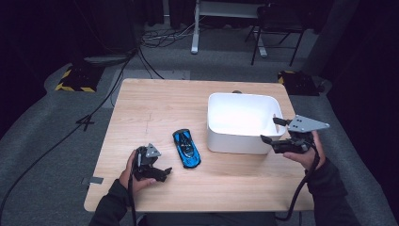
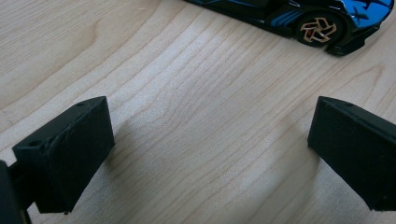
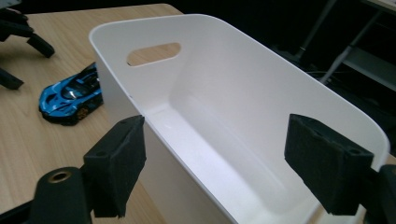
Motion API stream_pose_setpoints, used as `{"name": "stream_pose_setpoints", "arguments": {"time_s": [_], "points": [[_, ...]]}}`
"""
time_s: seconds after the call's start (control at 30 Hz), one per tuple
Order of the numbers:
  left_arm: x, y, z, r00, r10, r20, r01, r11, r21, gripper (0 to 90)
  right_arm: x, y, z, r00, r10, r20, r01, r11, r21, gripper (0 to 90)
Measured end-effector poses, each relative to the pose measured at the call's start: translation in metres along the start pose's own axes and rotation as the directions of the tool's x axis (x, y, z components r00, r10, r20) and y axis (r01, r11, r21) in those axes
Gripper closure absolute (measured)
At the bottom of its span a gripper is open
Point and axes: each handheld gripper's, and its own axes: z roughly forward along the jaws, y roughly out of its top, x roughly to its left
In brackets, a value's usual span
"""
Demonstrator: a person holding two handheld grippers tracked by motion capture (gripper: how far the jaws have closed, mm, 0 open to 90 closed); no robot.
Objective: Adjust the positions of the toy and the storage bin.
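A blue and black toy car (image 1: 187,147) lies on the wooden table (image 1: 155,103), just left of a white plastic bin (image 1: 235,143) with nothing in it. My left gripper (image 1: 162,173) rests low over the table to the near left of the car, jaws wide apart with bare wood between them (image 2: 210,116); the car's rear wheel (image 2: 318,29) lies ahead of it. My right gripper (image 1: 269,129) hovers at the bin's near right corner, open. Its jaws (image 3: 215,140) straddle the bin's end wall (image 3: 224,93) without pressing on it. The car (image 3: 70,95) lies beyond the bin's left side.
The other hand's gripper (image 3: 14,46) is at the far left of the right gripper view. The bin has a slot handle (image 3: 153,53) in its far end. Cables, a desk frame (image 1: 195,28) and a chair (image 1: 277,23) stand on the floor beyond the table.
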Motion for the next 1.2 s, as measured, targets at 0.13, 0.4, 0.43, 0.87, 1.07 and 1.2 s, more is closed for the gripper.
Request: {"name": "stream_pose_setpoints", "arguments": {"time_s": [0.13, 0.4, 0.43, 0.87, 1.07, 1.2], "points": [[0.0, 0.0, 0.0, 1.0, 0.0, 0.0, 0.0, 1.0, 0.0, 0.6, -0.009, -0.016, -0.01, 0.9984, 0.022, 0.052, -0.023, 1.0, 0.015, 18.6], [0.0, 0.0, 0.0, 1.0, 0.001, 0.0, -0.001, 1.0, 0.0, 0.6, -0.018, -0.044, -0.014, 0.992, 0.111, 0.06, -0.112, 0.994, -0.001, 17.5], [0.0, 0.0, 0.0, 1.0, 0.0, 0.0, 0.0, 1.0, 0.0, 0.6, -0.019, -0.048, -0.013, 0.9917, 0.117, 0.055, -0.117, 0.993, 0.004, 17.4], [0.0, 0.0, 0.0, 1.0, -0.002, 0.003, 0.002, 1.0, 0.0, 0.6, -0.022, -0.076, 0.03, 0.9818, 0.189, 0.02, -0.19, 0.977, 0.095, 9.1], [0.0, 0.0, 0.0, 1.0, -0.002, 0.004, 0.002, 1.0, 0.0, 0.6, -0.021, -0.076, 0.04, 0.9826, 0.185, 0.017, -0.186, 0.98, 0.074, 7.8], [0.0, 0.0, 0.0, 1.0, -0.002, 0.004, 0.002, 1.0, -0.001, 0.6, -0.018, -0.074, 0.047, 0.9841, 0.177, 0.013, -0.178, 0.982, 0.063, 9.2]]}}
